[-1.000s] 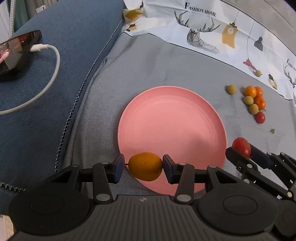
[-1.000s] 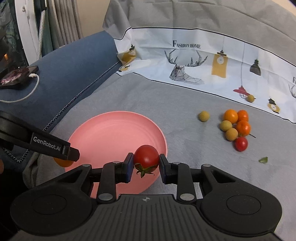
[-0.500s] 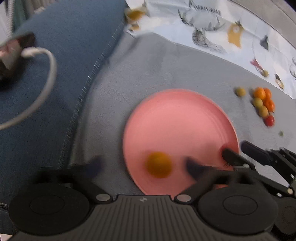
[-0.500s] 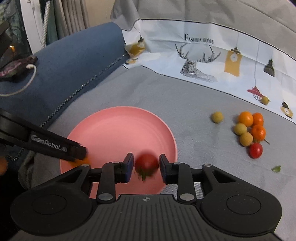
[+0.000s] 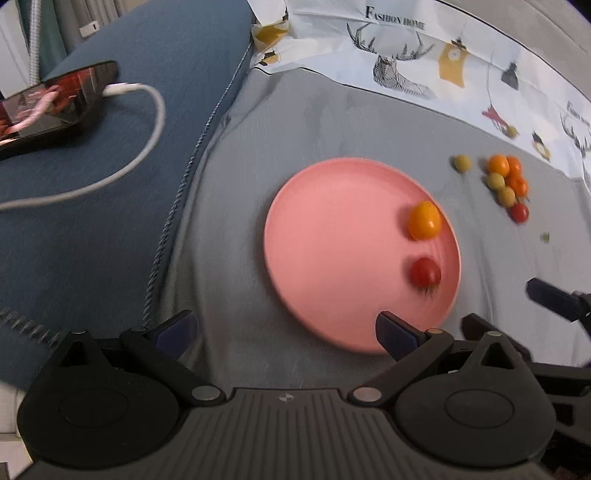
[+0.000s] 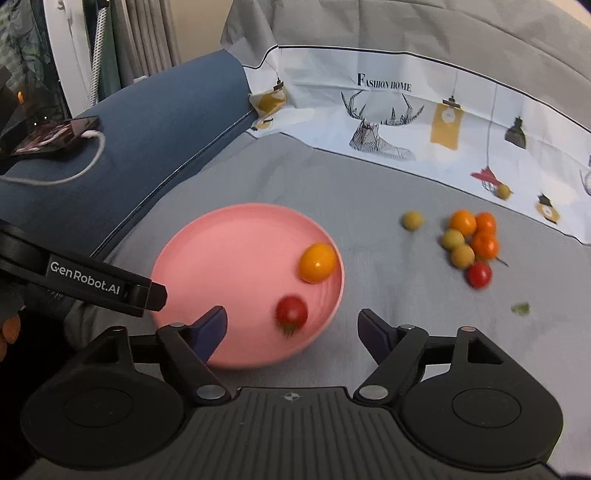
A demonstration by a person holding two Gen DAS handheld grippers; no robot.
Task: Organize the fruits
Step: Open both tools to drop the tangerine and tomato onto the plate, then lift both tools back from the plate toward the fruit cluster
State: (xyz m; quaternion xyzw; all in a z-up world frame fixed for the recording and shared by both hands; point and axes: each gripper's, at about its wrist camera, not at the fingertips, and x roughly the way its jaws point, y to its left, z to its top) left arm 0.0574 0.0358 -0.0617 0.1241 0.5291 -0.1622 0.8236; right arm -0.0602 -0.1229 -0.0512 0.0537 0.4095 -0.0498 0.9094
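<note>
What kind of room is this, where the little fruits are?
Probably a bedroom or living room at home. The round pink plate sits on soft grey bedding, beside a blue cushion with a charging phone on it, and grey curtains hang behind.

A: Both views are evenly lit, soft indoor light, no hard shadows. The pink plate (image 5: 332,258) only throws a faint dark rim on the grey bedspread (image 5: 295,129).

B: Any glare?

A: Small highlights on the orange fruit (image 6: 317,262) ahead of the right tool (image 6: 291,328). The phone screen (image 5: 51,103), far off to the left of the left tool (image 5: 286,328), glows.

B: Sharpness?

A: Motion blur smears the red tomato (image 6: 291,314) and the loose fruits (image 6: 469,243) off to the right. The fisheye bends the printed cloth (image 6: 406,122) ahead, and the corners go dark.
</note>
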